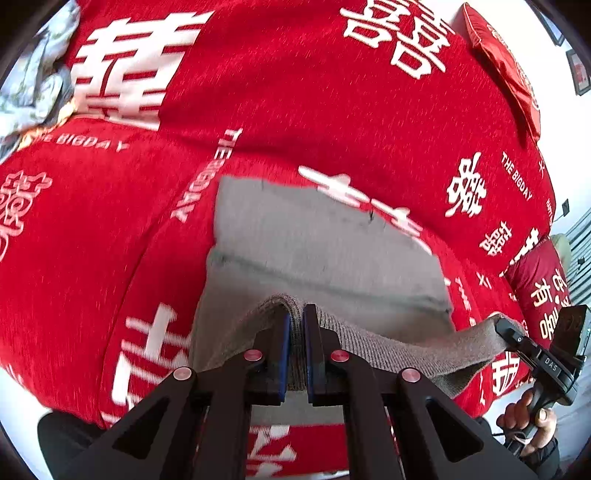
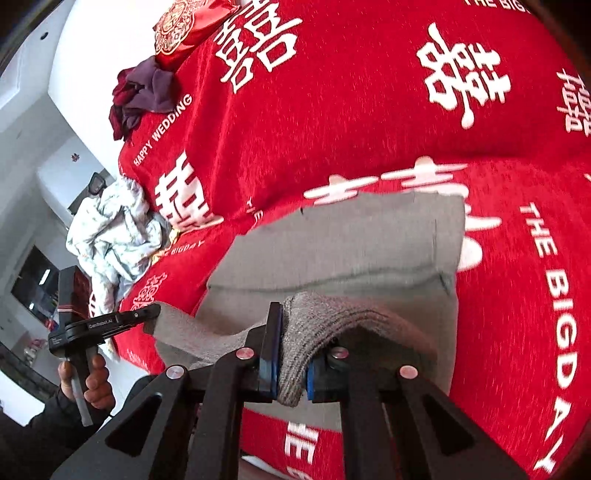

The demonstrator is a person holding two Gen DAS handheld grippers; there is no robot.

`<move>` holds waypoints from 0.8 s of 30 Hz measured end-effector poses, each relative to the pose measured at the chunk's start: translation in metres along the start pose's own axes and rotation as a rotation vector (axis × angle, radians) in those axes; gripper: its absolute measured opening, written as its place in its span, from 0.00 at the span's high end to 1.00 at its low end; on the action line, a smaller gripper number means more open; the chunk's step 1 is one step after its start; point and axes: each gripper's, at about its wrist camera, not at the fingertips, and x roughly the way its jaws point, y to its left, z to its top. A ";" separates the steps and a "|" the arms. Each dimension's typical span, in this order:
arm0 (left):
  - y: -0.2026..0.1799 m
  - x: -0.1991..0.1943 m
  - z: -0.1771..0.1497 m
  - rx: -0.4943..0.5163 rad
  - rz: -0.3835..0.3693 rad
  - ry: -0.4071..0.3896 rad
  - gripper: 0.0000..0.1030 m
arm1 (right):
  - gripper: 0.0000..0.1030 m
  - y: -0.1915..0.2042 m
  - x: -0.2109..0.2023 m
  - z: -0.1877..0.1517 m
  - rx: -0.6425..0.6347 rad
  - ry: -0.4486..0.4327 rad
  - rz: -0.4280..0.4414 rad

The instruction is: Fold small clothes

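Note:
A grey knitted garment [image 1: 314,243] lies on a red sofa cover [image 1: 295,92] with white characters; its near ribbed edge is lifted off the cover. My left gripper [image 1: 295,325] is shut on that ribbed edge. My right gripper [image 2: 291,354] is shut on the same edge of the grey garment [image 2: 351,240] further along. The right gripper also shows in the left wrist view [image 1: 517,338], pinching the stretched edge. The left gripper shows in the right wrist view [image 2: 147,314], holding the other end.
A crumpled pale floral cloth [image 2: 114,229] and a dark purple and maroon cloth pile [image 2: 144,92] lie at the sofa's left side. Red cushions sit at the far end [image 2: 184,26] and the right end [image 1: 543,288]. The floral cloth [image 1: 33,85] also shows in the left wrist view.

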 end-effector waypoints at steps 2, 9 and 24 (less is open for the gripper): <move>-0.002 0.002 0.010 0.002 0.000 -0.014 0.92 | 0.89 -0.001 0.002 0.011 0.004 -0.012 -0.009; -0.005 0.018 0.046 -0.002 0.010 -0.041 0.92 | 0.89 -0.007 0.018 0.051 0.024 -0.034 -0.051; -0.001 0.126 0.133 -0.036 0.094 0.034 0.92 | 0.90 -0.056 0.113 0.122 0.135 0.012 -0.162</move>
